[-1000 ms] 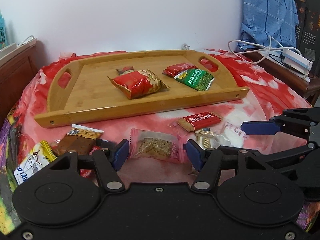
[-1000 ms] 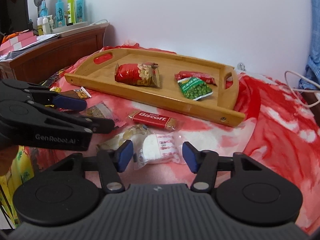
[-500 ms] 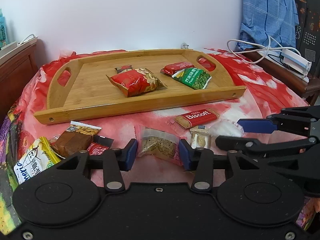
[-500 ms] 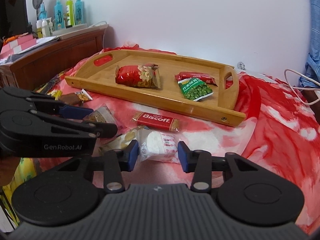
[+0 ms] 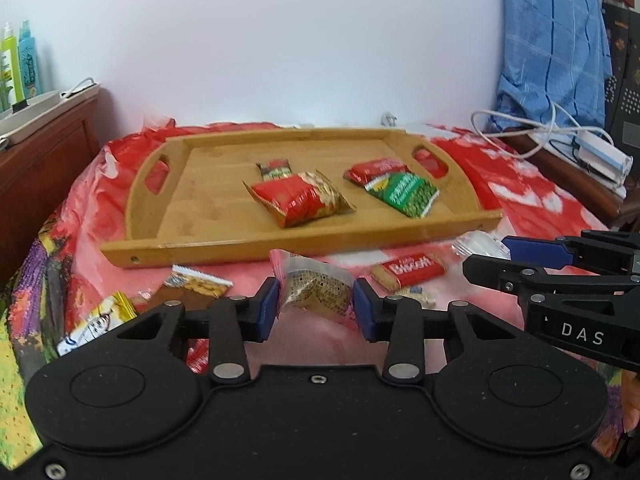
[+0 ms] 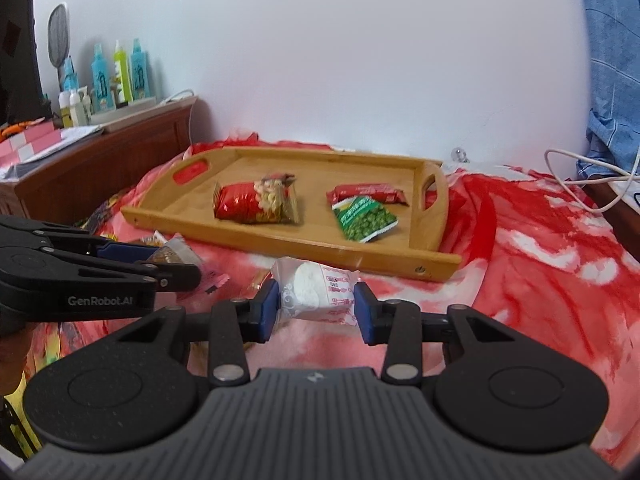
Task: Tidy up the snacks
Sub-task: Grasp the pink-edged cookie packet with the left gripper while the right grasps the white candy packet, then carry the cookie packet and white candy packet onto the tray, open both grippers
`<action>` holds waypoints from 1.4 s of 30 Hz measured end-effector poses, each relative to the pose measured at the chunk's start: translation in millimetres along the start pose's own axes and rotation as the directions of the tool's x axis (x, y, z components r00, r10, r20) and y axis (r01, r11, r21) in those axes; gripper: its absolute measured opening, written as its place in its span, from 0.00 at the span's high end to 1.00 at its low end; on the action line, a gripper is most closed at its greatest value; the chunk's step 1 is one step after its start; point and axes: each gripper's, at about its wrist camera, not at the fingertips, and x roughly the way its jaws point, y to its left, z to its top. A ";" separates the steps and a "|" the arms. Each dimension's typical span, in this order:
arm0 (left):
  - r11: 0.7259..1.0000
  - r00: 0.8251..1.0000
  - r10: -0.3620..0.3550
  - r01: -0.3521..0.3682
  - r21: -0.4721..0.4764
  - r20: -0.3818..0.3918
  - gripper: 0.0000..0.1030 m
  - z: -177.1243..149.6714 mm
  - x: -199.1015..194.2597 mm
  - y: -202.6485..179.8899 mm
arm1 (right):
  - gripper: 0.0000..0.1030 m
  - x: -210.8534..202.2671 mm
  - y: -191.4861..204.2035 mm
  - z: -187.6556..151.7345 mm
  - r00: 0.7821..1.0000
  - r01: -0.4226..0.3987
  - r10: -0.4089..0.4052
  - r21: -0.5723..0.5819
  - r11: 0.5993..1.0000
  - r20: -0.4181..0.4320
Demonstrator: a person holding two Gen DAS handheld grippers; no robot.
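Observation:
My left gripper is shut on a pink-edged packet of brown crisp cake and holds it lifted off the cloth. My right gripper is shut on a clear packet with a white round cake, also lifted. The wooden tray lies ahead and holds a red peanut bag, a green pea packet and a red bar. A red Biscoff bar lies on the cloth in front of the tray.
Several loose snacks lie at the left on the red cloth. A wooden cabinet with bottles stands at the left. White cables and a blue cloth are at the right.
Both grippers have closed on their packets and lifted them off the cloth. Both views have risen and tilted toward the tray.

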 end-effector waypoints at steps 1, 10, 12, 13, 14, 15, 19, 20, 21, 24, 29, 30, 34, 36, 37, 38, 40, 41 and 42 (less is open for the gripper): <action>1.000 1.000 0.002 -0.002 -0.005 0.006 0.63 2.6 -1.2 1.4 | 0.57 -0.1 -0.8 1.9 1.000 0.002 -0.002 0.001 1.000 0.005; 0.998 0.998 0.029 -0.026 -0.050 0.056 0.63 29.3 -2.2 15.9 | 0.57 6.9 -9.1 22.5 0.999 0.019 -0.019 0.018 1.000 0.043; 0.997 0.998 0.023 -0.018 -0.081 0.064 0.63 35.7 0.3 22.1 | 0.57 11.4 -12.4 28.3 0.999 0.018 -0.019 0.030 0.999 0.048; 0.995 0.998 0.023 -0.017 -0.095 0.065 0.63 38.7 2.4 25.2 | 0.57 13.5 -13.8 30.8 0.998 0.019 -0.021 0.037 0.999 0.052; 0.994 0.997 0.026 -0.019 -0.109 0.066 0.63 42.1 4.4 28.2 | 0.57 15.7 -15.7 33.0 0.998 0.020 -0.023 0.047 0.999 0.057; 0.993 0.997 0.030 -0.022 -0.120 0.068 0.63 45.5 6.6 30.9 | 0.57 18.2 -17.9 35.6 0.998 0.019 -0.023 0.056 0.998 0.060; 0.987 0.996 0.043 -0.030 -0.156 0.081 0.63 59.4 15.4 41.5 | 0.57 30.6 -26.7 44.7 0.998 0.027 -0.032 0.075 0.997 0.063; 0.986 0.995 0.047 -0.033 -0.163 0.083 0.63 62.2 18.1 43.6 | 0.57 33.6 -28.7 46.6 0.997 0.028 -0.034 0.079 0.996 0.063; 0.985 0.995 0.053 -0.038 -0.170 0.083 0.63 65.1 21.4 46.2 | 0.57 37.3 -30.6 48.5 0.997 0.032 -0.037 0.083 0.996 0.063; 0.979 0.994 0.070 -0.053 -0.199 0.078 0.63 71.8 31.6 54.7 | 0.57 48.9 -35.8 53.5 0.997 0.047 -0.052 0.084 0.995 0.060; 0.956 0.994 0.085 -0.063 -0.285 0.064 0.63 76.8 49.0 72.5 | 0.57 70.6 -45.4 60.5 0.996 0.072 -0.076 0.074 0.995 0.053; 0.949 0.995 0.087 -0.066 -0.309 0.057 0.63 77.7 53.4 76.2 | 0.57 75.8 -47.8 61.9 0.995 0.079 -0.083 0.073 0.994 0.050; 0.932 0.994 0.098 -0.077 -0.353 0.042 0.63 78.5 69.0 86.4 | 0.57 96.3 -55.5 64.1 0.994 0.104 -0.106 0.068 0.992 0.025; 0.929 0.994 0.104 -0.085 -0.360 0.033 0.63 79.2 77.2 89.4 | 0.57 104.8 -58.3 64.0 0.994 0.107 -0.108 0.067 0.992 0.010; 0.929 0.994 0.107 -0.089 -0.360 0.030 0.63 79.4 81.3 90.2 | 0.57 108.3 -58.9 64.0 0.994 0.109 -0.110 0.063 0.992 0.006; 0.929 0.994 0.110 -0.092 -0.359 0.029 0.63 79.3 85.1 90.9 | 0.57 111.3 -59.2 64.1 0.994 0.109 -0.109 0.058 0.992 0.003; 0.929 0.993 0.117 -0.101 -0.356 0.023 0.63 78.3 91.7 92.2 | 0.57 115.9 -58.9 64.1 0.994 0.107 -0.107 0.049 0.993 0.001; 0.929 0.992 0.121 -0.106 -0.355 0.020 0.63 77.7 94.6 92.7 | 0.57 118.4 -59.1 64.2 0.994 0.105 -0.105 0.046 0.993 -0.001; 0.929 0.992 0.123 -0.110 -0.353 0.016 0.63 77.3 97.0 93.0 | 0.57 120.7 -59.3 64.3 0.995 0.103 -0.103 0.045 0.994 -0.003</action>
